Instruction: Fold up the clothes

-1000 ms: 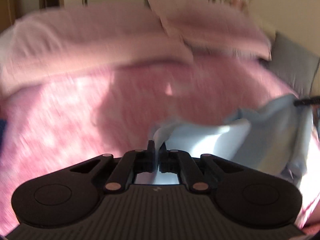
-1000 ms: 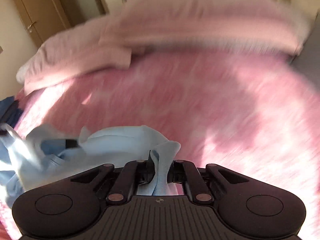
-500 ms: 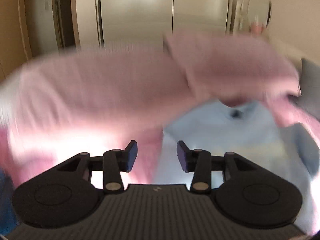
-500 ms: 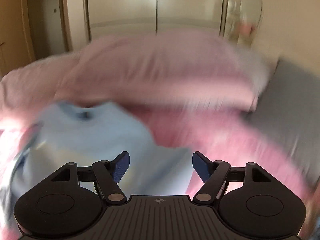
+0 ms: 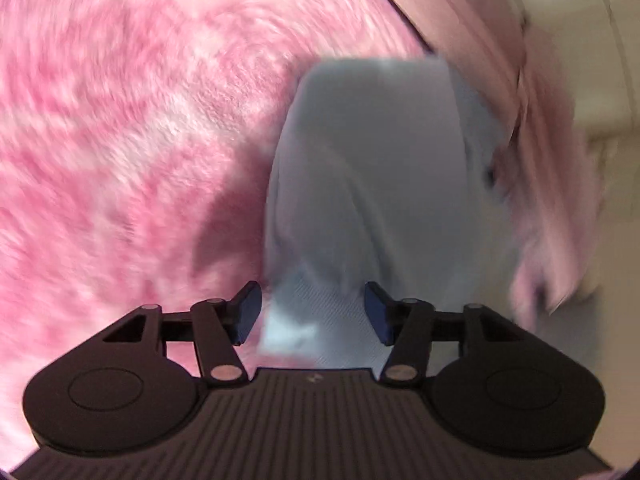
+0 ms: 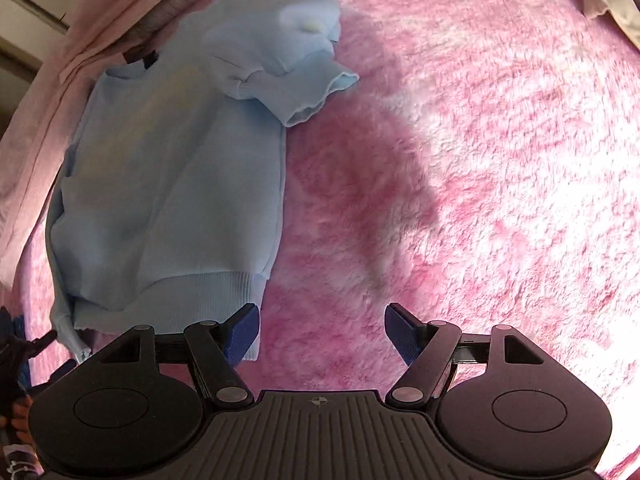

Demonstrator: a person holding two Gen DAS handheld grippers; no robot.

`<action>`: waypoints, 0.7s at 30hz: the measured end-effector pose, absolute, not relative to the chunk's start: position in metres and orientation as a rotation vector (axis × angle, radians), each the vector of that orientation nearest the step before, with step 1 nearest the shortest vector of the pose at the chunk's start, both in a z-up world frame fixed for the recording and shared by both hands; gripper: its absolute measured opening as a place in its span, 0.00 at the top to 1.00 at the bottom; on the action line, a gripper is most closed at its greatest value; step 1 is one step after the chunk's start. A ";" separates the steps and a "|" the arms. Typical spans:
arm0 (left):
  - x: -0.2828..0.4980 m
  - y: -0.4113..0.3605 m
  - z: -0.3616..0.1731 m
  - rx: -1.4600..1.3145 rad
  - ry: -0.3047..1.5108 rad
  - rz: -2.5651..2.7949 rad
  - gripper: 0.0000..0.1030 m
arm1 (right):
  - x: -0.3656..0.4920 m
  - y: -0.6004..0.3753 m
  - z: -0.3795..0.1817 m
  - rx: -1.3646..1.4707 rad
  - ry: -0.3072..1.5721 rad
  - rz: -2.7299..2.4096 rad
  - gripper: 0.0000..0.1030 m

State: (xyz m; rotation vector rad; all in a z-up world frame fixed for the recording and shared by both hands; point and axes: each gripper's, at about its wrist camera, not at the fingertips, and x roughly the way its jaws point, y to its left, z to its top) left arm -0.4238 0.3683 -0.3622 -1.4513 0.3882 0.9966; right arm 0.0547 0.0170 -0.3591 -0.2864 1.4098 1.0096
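Lying face-up on the pink bed cover (image 6: 500,160), the blue sweatshirt (image 6: 172,184) wants its hem corner pinched squarely by the part-open, closing left hand-held gripper (image 5: 313,317), while the wide, empty right hand-held gripper (image 6: 322,332) takes the other corner.

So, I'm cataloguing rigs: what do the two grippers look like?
Both match: left gripper and right gripper have a black ribbed body, rounded black side lobes, silver pivot pins and blue textured fingertip pads. A small crosshair mark sits centred on each body. No cables show.

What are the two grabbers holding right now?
Nothing. The left gripper and right gripper are both open; the light blue sweater lies loose on the pink blanket.
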 end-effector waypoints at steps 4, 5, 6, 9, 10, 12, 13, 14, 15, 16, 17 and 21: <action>-0.431 0.388 -0.355 -1.440 0.253 0.966 0.93 | 0.057 0.039 -0.354 -0.291 1.369 1.004 0.29; -0.438 0.397 -0.338 -1.377 0.218 0.973 0.93 | 0.059 0.041 -0.352 -0.299 1.352 1.007 0.29; -0.452 0.407 -0.318 -1.323 0.157 1.005 0.93 | 0.058 0.046 -0.351 -0.309 1.333 1.008 0.29; -0.507 0.434 -0.261 -1.194 -0.034 1.190 0.93 | 0.062 0.045 -0.345 -0.327 1.286 1.005 0.29; -0.519 0.442 -0.249 -1.157 -0.033 1.259 0.92 | 0.062 0.045 -0.344 -0.325 1.276 1.004 0.29; -0.542 0.457 -0.225 -1.080 -0.030 1.395 0.89 | 0.061 0.044 -0.346 -0.305 1.281 1.000 0.29; -0.543 0.461 -0.220 -1.038 0.035 1.421 0.88 | 0.058 0.044 -0.348 -0.297 1.287 1.001 0.29; -0.535 0.461 -0.219 -0.992 0.151 1.409 0.87 | 0.054 0.043 -0.349 -0.294 1.292 1.006 0.29; -0.524 0.458 -0.225 -0.969 0.269 1.369 0.83 | 0.049 0.042 -0.351 -0.294 1.298 1.017 0.29; -0.509 0.453 -0.235 -0.964 0.387 1.306 0.79 | 0.043 0.042 -0.353 -0.298 1.304 1.032 0.29; -0.494 0.445 -0.249 -0.972 0.478 1.232 0.74 | 0.037 0.041 -0.356 -0.298 1.309 1.046 0.29; -0.437 0.419 -0.308 -1.058 0.592 0.994 0.72 | 0.025 0.039 -0.365 -0.239 1.332 1.057 0.29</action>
